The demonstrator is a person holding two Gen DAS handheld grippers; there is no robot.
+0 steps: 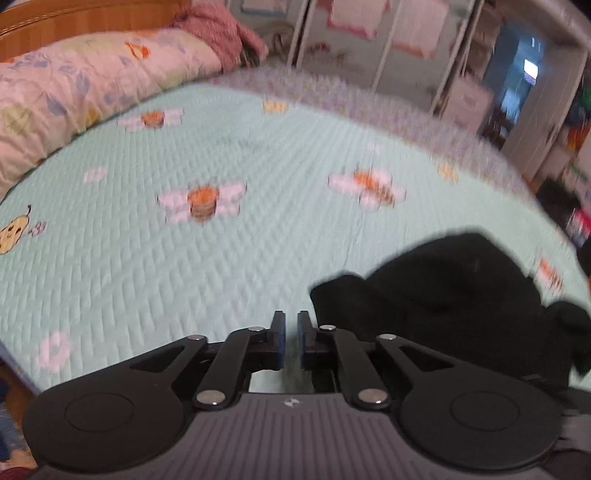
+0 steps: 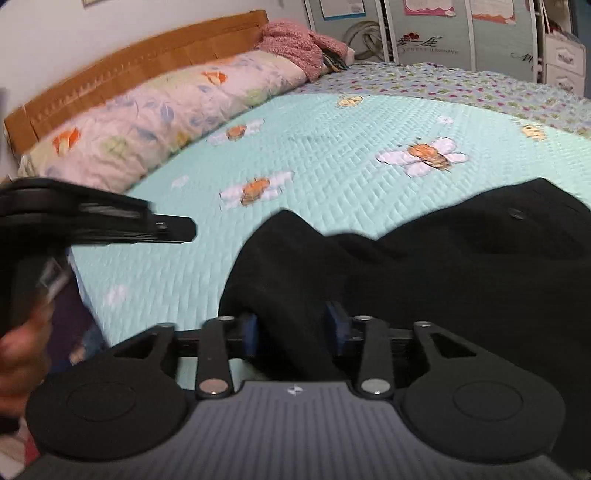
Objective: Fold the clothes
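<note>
A black garment lies crumpled on the mint quilted bedspread near the bed's front edge. My right gripper is open, its blue-padded fingers standing wide apart with a fold of the black cloth between them. In the left wrist view the same garment lies just right of my left gripper, whose fingers are nearly together with nothing between them, over bare bedspread. The left gripper also shows at the left of the right wrist view, held by a hand.
A rolled floral duvet and a pink fuzzy blanket lie along the wooden headboard. A purple-patterned sheet covers the far side of the bed. Wardrobe doors and drawers stand behind it.
</note>
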